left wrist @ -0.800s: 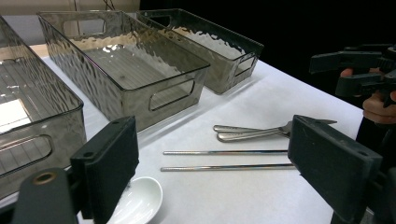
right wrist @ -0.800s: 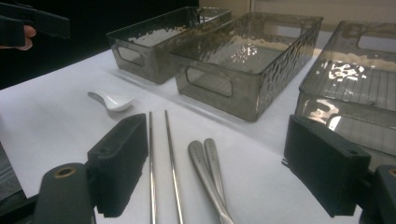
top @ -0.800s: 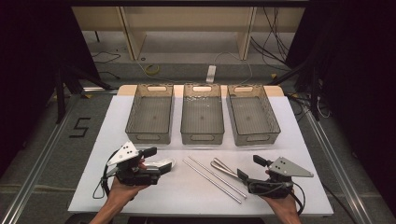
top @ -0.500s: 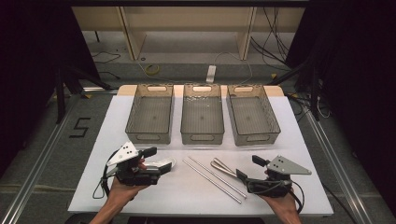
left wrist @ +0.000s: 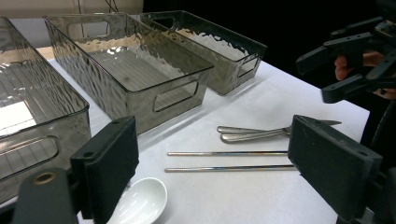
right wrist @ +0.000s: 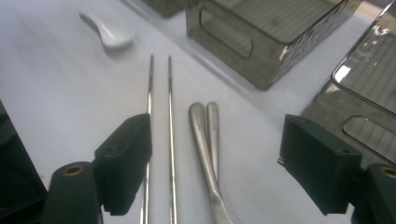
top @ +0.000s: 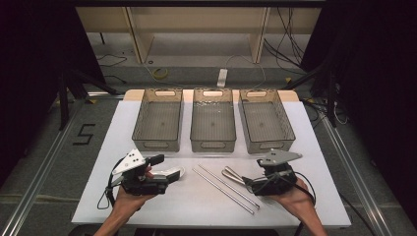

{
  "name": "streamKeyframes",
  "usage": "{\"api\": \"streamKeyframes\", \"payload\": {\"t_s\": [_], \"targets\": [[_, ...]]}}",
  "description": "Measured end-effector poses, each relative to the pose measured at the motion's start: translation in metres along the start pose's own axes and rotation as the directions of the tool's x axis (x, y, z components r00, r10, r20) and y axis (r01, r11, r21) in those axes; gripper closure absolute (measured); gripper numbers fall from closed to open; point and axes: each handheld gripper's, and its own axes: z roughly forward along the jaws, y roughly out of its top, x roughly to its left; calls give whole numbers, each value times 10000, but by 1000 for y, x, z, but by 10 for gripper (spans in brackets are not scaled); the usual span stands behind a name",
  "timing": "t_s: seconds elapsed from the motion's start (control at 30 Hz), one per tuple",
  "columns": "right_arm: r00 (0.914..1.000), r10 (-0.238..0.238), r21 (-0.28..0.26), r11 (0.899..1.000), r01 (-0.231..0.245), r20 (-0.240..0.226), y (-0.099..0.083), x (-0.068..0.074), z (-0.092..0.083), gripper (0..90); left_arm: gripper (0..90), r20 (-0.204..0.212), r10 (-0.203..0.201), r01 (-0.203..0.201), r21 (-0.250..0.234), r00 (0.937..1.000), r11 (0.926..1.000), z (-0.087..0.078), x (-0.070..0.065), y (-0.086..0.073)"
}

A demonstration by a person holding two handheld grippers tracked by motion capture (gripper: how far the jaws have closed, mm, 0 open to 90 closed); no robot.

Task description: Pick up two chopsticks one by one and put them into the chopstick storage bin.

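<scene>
Lay on the white mat [top: 196, 211], near its front edge: two steel chopsticks [top: 226, 186] side by side, with two steel cutlery pieces [top: 233, 174] just beside them, handles touching. Sat right at the ends of that metalware: the right gripper [top: 250, 184], jaws spread wide, pads bare, nothing held. Looked, in the right gripper view, straight along the chopsticks, one passing under the jaw on the picture's left, the other and the cutlery handles lying between the two jaws.

Rested further along the mat, toward the other hand: a white ceramic soup spoon [top: 167, 174], bowl up. Hovered just beside it: the left gripper [top: 164, 168], likewise wide open and empty; couldn't tell whether touching the spoon.

Stood behind everything, in a row, apart from the utensils: three smoked clear bins [top: 212, 144], all empty.

Judged as the reach before a first pick-up. Best done by settling on one piece only, lining the pads across its length, lowering until both tips met the mat, then closing slowly. Worth minding: thin round chopsticks liable to roll, and close neighbours easily pinched along by mistake
</scene>
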Motion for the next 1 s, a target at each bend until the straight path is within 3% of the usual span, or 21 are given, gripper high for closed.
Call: {"api": "streamKeyframes", "payload": {"t_s": [0.1, 0.17, 0.27, 0.5, 0.77, 1.0], "targets": [[9994, -322, 970, 9947, 334, -138, 10, 0, 10, 284, 157, -23, 9, -9, -19, 10000, 10000, -1, 0, 0], [9979, -472, 1757, 9830, 543, -441, 15, 3, 18, 309, 156, -15, 50, -50, -15, 10000, 10000, -1, 0, 0], [9946, -764, 2515, 9635, 916, -698, 16, 9, 31, 328, 156, -30, 82, -82, -8, 10000, 10000, -1, -1, 0], [9923, -823, 3575, 9274, 1104, -930, 10, 14, 52, 408, 156, -40, 144, -145, -8, 9999, 9999, -2, -1, 0], [9889, -847, 4329, 8920, 1299, -1222, 4, 19, 65, 526, 156, -48, 208, -208, 27, 9998, 9998, -1, -2, 0], [9897, -671, 4710, 8740, 1196, -1267, 0, 17, 70, 611, 156, -44, 236, -236, 3, 9997, 9997, -1, -2, 0]]}}
